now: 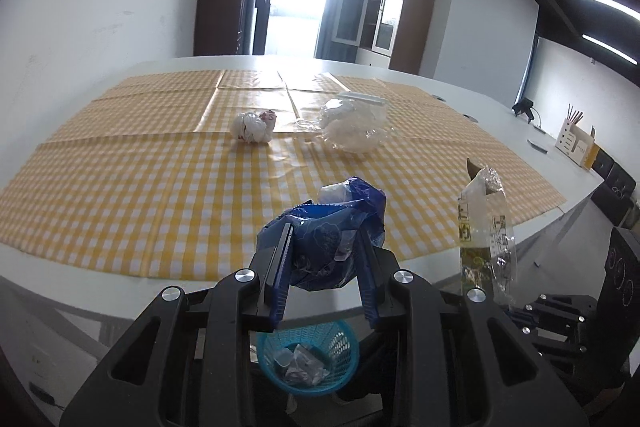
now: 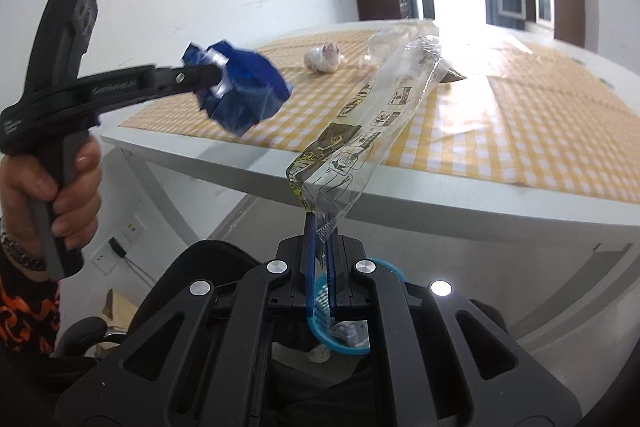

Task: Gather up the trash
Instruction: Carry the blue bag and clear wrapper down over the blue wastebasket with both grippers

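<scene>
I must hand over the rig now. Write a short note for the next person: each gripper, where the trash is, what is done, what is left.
Left gripper: shut on the blue wrapper, held above the blue basket.
Right gripper: shut on the clear printed wrapper, also near the basket.
Done: some trash already lies in the basket.
Left: drop both wrappers in. Then fetch the crumpled white paper and the clear plastic bag, both on the checkered cloth.

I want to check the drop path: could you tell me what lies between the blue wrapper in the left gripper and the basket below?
Nothing but open air: in the left wrist view the blue wrapper hangs directly above the blue basket.
</scene>
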A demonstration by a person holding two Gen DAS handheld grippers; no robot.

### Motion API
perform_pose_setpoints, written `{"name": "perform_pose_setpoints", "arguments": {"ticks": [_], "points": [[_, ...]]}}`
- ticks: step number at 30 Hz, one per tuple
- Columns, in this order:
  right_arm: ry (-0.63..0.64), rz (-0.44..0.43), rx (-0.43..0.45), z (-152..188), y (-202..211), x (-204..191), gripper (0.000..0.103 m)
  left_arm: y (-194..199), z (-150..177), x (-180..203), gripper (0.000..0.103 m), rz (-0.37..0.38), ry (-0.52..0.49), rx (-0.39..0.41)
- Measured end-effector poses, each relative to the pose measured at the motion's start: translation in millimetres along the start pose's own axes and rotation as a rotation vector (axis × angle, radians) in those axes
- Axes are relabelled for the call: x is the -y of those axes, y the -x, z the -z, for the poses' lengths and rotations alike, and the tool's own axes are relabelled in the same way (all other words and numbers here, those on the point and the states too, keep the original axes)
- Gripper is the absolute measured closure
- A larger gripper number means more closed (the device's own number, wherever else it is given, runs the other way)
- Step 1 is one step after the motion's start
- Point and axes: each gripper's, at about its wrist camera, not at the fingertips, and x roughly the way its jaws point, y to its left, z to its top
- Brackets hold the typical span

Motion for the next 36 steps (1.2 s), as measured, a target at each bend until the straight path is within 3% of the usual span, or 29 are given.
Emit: {"name": "perform_pose_setpoints", "arguments": {"ticks": [10,19,26,36], "points": [[0.093,0.031,0.043,21.4,27.5,-15.5,0.099,40.0,29.4,4.2,0.075,0.039,0.035,0.005],[0.074,0.049,-0.031,48.1,26.5,-14.1,0.099,49.7,68.0,5.6,0.075,0.034,0.042,-0.035],[0.087,0.055,-0.140,74.1,3.6,-20.6,0.099,27.7,103.1,-4.0,0.075,0.043,0.064,-0.116],[0.091,0.003,-0.324,111.6,-51.9,-20.0,0.099,-37.0,137.5,-25.3,0.075,0.020,0.102,-0.241]]}}
